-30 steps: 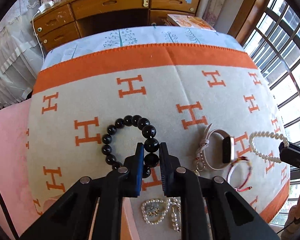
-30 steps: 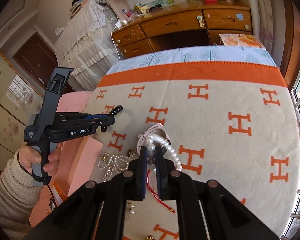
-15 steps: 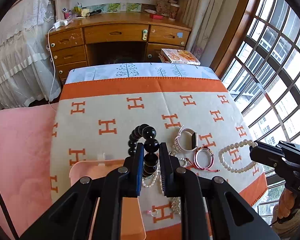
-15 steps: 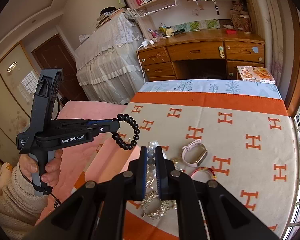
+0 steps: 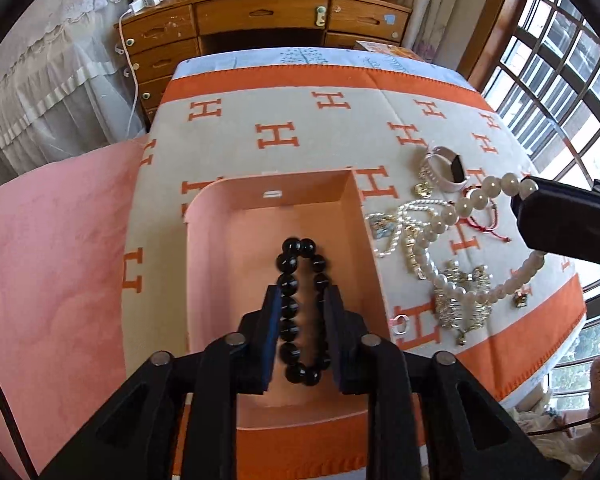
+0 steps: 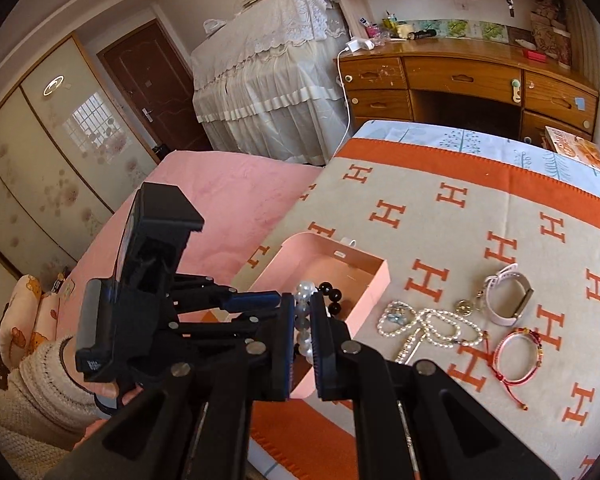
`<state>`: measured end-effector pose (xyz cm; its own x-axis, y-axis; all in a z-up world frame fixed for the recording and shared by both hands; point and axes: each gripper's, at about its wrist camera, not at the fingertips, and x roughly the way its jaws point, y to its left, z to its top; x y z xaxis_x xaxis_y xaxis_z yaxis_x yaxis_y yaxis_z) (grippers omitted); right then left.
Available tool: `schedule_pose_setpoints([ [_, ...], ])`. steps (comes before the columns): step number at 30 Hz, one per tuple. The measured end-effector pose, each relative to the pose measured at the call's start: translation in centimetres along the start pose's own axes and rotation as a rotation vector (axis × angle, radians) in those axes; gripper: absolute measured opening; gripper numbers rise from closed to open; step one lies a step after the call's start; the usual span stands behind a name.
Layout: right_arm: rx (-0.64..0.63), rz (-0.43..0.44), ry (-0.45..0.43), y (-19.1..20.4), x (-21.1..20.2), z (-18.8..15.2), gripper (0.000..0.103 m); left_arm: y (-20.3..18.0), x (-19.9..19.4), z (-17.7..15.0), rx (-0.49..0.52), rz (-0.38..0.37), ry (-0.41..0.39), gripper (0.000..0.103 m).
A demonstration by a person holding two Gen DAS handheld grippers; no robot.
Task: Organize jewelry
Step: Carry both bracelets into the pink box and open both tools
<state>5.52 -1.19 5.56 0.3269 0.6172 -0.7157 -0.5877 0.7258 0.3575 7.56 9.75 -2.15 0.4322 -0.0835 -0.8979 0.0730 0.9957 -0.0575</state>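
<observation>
A black bead bracelet [image 5: 302, 308] lies in the open orange box [image 5: 360, 216], between the fingers of my left gripper [image 5: 302, 300], which is open just above it. My right gripper [image 6: 303, 308] is shut on a large pearl bracelet [image 5: 472, 240] and holds it in the air to the right of the box. Its beads [image 6: 303, 320] show between the pads, with the left gripper [image 6: 256, 302] and the box [image 6: 376, 276] behind.
On the H-patterned blanket [image 5: 292, 136] right of the box lie a white watch [image 6: 508, 298], a red cord bracelet [image 6: 518, 354], a small pearl necklace [image 6: 424, 326] and gold pieces [image 5: 464, 300]. A pink bedspread [image 5: 52, 264] lies left. A wooden desk [image 5: 260, 20] stands behind.
My left gripper carried the black bracelet over the box, lowered it and opened; the bracelet now lies in the box. My right gripper lifted the pearl bracelet and moved left towards the box.
</observation>
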Motion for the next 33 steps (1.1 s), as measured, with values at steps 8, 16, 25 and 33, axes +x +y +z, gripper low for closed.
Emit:
schedule_pose_setpoints([
  [8, 0.017, 0.028, 0.064, 1.7, 4.9, 1.3, 0.008, 3.4, -2.6, -1.7, -0.064, 0.042, -0.132, 0.06],
  [16, 0.084, -0.063, 0.139, 0.7, 9.1, 2.3, 0.017, 4.6, -5.4, -2.8, -0.079, 0.072, -0.221, 0.072],
  [25, 0.114, -0.117, 0.105, -1.0, 7.8, 1.8, 0.029, 5.2, -5.9, -2.6, -0.098, 0.057, -0.23, 0.072],
  [33, 0.119, -0.123, 0.063, -1.8, 4.4, 0.8, 0.029, 3.9, -5.7, -2.0, -0.062, 0.059, -0.221, 0.072],
])
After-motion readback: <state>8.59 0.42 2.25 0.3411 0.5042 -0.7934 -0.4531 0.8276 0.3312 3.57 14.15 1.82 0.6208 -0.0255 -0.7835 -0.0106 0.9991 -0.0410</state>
